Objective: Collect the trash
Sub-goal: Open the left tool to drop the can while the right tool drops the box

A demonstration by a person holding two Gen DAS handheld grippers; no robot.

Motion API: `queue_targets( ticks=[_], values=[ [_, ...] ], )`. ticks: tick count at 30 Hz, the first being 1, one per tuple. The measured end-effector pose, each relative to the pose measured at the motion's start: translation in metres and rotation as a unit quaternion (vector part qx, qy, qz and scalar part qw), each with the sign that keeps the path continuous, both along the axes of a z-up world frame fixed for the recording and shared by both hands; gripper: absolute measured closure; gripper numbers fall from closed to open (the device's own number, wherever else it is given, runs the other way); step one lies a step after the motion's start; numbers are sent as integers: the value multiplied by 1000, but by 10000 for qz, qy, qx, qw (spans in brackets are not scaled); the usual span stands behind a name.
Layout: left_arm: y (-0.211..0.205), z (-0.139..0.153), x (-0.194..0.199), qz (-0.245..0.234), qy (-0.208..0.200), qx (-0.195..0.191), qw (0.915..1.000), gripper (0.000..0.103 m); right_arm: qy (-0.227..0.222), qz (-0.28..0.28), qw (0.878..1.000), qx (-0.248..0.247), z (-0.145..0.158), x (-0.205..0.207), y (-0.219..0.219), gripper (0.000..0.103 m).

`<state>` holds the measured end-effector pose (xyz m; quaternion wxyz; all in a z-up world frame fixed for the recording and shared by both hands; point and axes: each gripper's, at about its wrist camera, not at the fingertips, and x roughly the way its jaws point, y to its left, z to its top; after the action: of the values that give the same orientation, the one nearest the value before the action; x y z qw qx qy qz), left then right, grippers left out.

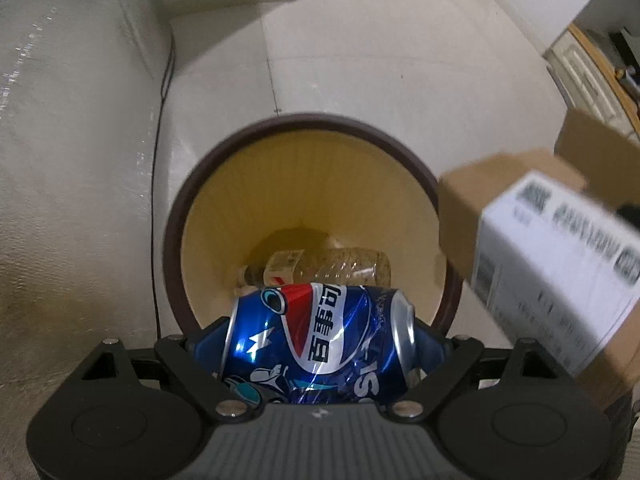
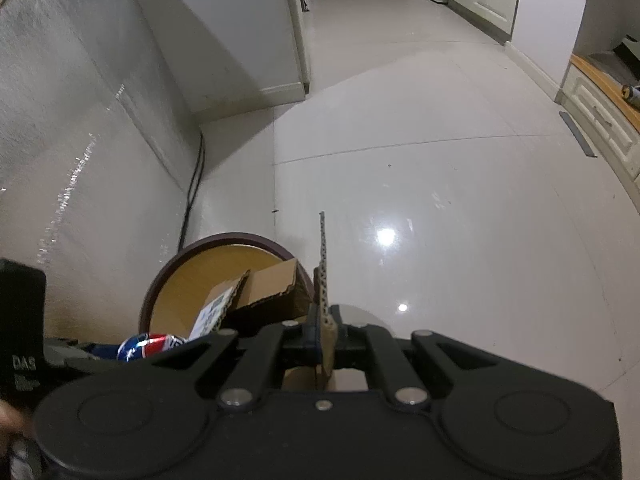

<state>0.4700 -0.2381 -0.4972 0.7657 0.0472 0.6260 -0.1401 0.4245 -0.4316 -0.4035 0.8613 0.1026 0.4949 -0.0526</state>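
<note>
Trash is in both of your tongs, over the bin (image 1: 304, 208). Your left tongs (image 1: 316, 340) stand wide and clamp a dented blue soda can (image 1: 320, 336) lengthwise, its ends against the two fingers. The can hangs above the near edge of the round bin, whose dark rim (image 1: 320, 120) rings a yellow inside. A clear plastic bottle (image 1: 324, 266) lies on its side at the bottom. Your right tongs (image 2: 324, 340) are pinched tight on one flap of a brown cardboard box (image 2: 272, 284); the flap's corrugated edge sticks up between the fingers. The box, with a white printed label (image 1: 560, 256), hangs over the bin's right rim, beside the can. The bin stands on the pale tiled floor (image 2: 440, 160), near a light wall (image 1: 72, 160) with a dark cable (image 1: 158, 160) along its foot.
</note>
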Motion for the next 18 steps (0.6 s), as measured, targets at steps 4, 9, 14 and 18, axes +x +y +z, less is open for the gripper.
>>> queue_targets(
  ticks=[4, 9, 14, 18],
  values=[
    [0, -19, 7, -10, 83, -34, 10000, 12, 28, -44, 10000, -9, -4, 11, -1, 100],
    [2, -32, 8, 69, 297, -78, 9995, 4, 59, 43, 10000, -65, -6, 24, 6, 100],
    [4, -27, -1, 16, 250, -31, 9997, 3, 113, 272, 9995, -66, -9, 37, 18, 100],
    [6, -14, -14, -194, 104, 115, 9997, 3, 221, 588, 9980, 13, -15, 52, 26, 100]
  ],
)
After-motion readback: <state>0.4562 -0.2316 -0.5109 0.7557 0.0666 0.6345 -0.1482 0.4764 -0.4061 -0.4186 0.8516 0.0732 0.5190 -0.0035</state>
